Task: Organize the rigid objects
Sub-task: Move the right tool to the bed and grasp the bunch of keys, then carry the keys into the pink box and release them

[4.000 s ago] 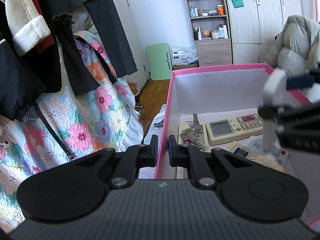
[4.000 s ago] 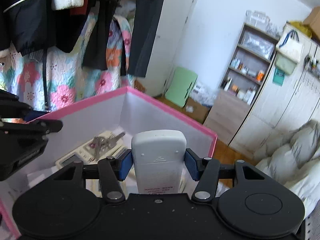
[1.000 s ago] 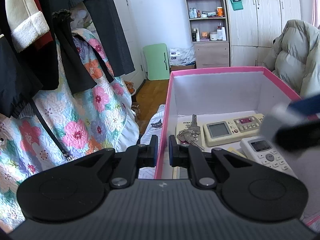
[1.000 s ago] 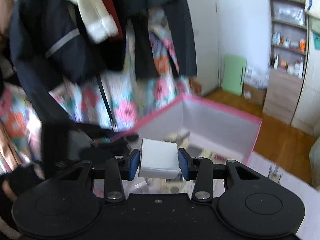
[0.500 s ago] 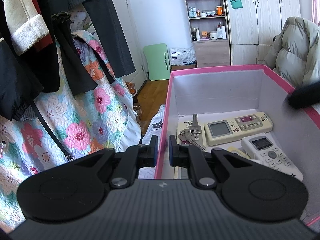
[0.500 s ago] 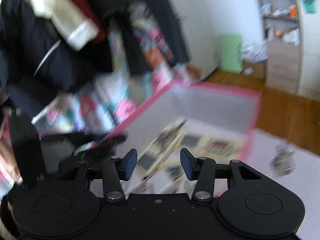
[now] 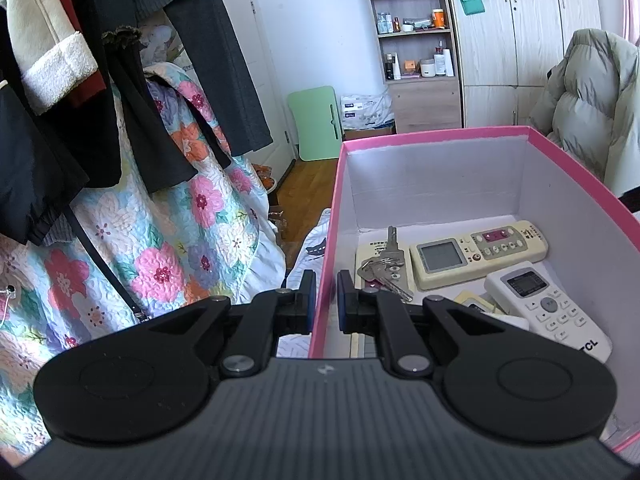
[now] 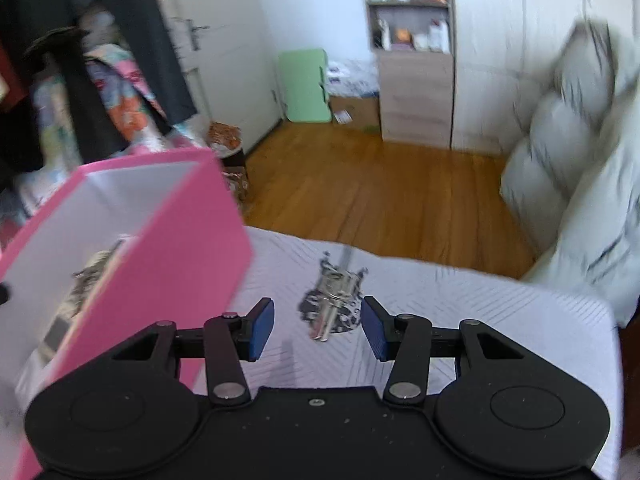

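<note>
Right gripper (image 8: 318, 328) with jaws parted about halfway and empty, aimed down at a metal object (image 8: 334, 300), blurred but apparently a slim silvery piece, lying just beyond the fingertips and centred between them on the pale patterned bedcover (image 8: 460, 304), long axis running near to far, roughly in line with the fingers, so likely the next pick and far closer to this hand than to the other. Left gripper (image 7: 324, 298) nipped narrow on the near-left wall of the pink box (image 7: 436, 133), holding it steady, with keys (image 7: 384, 266), a cream remote (image 7: 476, 250) and a white remote (image 7: 546, 310) already lying inside. Beyond the bed, wooden floor (image 8: 384, 184), a shelf unit (image 7: 414, 24) and hanging clothes (image 7: 100, 80) at the left.
</note>
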`<action>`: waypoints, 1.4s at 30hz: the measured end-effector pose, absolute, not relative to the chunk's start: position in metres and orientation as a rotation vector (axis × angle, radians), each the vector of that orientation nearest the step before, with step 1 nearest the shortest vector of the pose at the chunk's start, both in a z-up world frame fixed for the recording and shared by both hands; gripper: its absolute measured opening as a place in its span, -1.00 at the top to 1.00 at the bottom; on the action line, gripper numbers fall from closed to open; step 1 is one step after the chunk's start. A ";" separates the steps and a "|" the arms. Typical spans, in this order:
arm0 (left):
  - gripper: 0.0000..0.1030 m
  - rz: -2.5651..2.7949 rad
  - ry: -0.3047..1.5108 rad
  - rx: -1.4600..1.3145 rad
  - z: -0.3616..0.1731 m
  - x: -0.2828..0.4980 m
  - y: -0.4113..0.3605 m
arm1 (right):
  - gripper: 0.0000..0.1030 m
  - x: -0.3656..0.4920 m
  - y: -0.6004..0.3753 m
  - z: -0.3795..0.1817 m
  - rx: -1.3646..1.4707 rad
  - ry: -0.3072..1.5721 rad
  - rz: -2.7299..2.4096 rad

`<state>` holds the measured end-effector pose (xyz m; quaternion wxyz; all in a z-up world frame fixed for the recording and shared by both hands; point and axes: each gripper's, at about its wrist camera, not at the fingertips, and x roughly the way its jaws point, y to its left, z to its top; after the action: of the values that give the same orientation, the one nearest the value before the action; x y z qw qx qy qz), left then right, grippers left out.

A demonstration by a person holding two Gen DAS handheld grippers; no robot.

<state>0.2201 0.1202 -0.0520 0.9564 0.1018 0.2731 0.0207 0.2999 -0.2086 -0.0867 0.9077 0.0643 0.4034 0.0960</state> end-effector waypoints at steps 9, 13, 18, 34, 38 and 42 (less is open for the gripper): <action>0.81 0.045 0.556 0.216 -0.052 0.221 0.119 | 0.36 0.321 -0.184 -0.114 -0.015 0.758 0.140; 0.82 0.044 0.555 0.214 -0.052 0.221 0.119 | 0.47 0.307 -0.193 -0.105 0.091 0.732 0.184; 0.82 0.046 0.556 0.211 -0.052 0.222 0.118 | 0.92 0.282 -0.193 -0.080 0.133 0.628 0.220; 0.81 0.049 0.556 0.211 -0.053 0.221 0.118 | 0.95 0.233 -0.158 0.009 0.105 0.451 0.368; 0.81 0.045 0.556 0.205 -0.053 0.221 0.119 | 0.97 0.231 -0.141 0.038 0.110 0.417 0.494; 0.81 0.044 0.553 0.191 -0.053 0.221 0.121 | 0.97 0.235 -0.120 0.039 0.077 0.440 0.553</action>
<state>0.2206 0.1212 -0.0529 0.9573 0.0940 0.2727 0.0215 0.2350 -0.1197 0.0392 0.9376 0.0376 0.2154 0.2705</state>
